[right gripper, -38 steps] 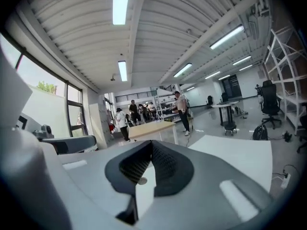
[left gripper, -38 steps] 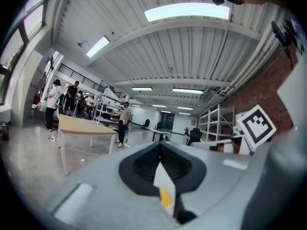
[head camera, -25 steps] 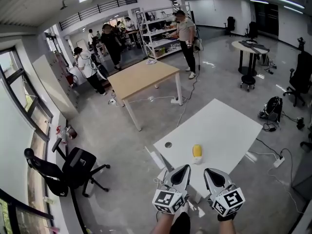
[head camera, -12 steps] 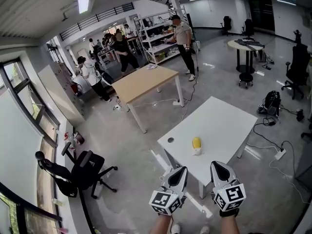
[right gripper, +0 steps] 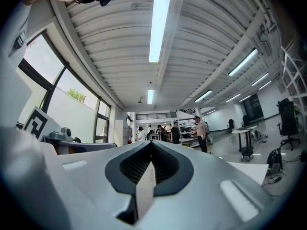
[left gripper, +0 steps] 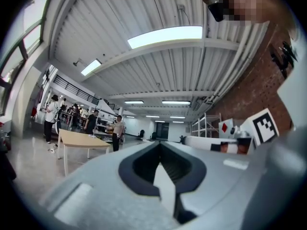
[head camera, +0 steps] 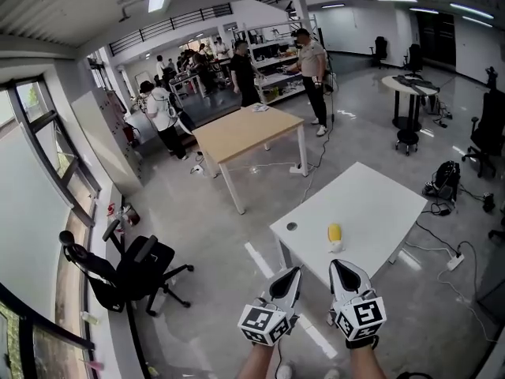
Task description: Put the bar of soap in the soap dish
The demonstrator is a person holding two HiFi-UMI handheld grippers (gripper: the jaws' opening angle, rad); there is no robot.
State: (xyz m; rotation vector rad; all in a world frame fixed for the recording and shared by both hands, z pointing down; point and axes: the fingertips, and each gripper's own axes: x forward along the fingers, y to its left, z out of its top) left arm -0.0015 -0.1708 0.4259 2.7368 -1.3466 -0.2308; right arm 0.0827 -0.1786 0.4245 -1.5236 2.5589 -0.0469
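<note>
Ahead of both claws, well apart from them: white desk [head camera: 371, 200]. The yellow bar of soap [head camera: 334, 232] lies on it, close to the desk edge that faces the claws. A small white item [head camera: 337, 246] touches the bar's near end; it is too small to tell what it is. A dark round hole [head camera: 292, 227] sits in the desk top, just left of the soap.

Left claw [head camera: 293, 273]: low in the head view, over the grey floor [head camera: 213, 227], short of the desk. Its own view shows the jaws together at the tips, with nothing between the pads.

Right claw [head camera: 337, 264]: beside the left one, near it but not touching, also short of the desk. Its own view shows the jaws closed tip to tip and empty. Its tip points roughly toward the soap.

On both claws the marker cubes sit at the end nearest the person, and a forearm shows behind each.

Beyond the desk, farther from the claws, stands a wooden table [head camera: 245, 131]. Several people [head camera: 237, 69] stand past it, by the metal shelving [head camera: 272, 58].

Left of the left claw, well apart, a black office chair [head camera: 134, 268] stands by the windows.
</note>
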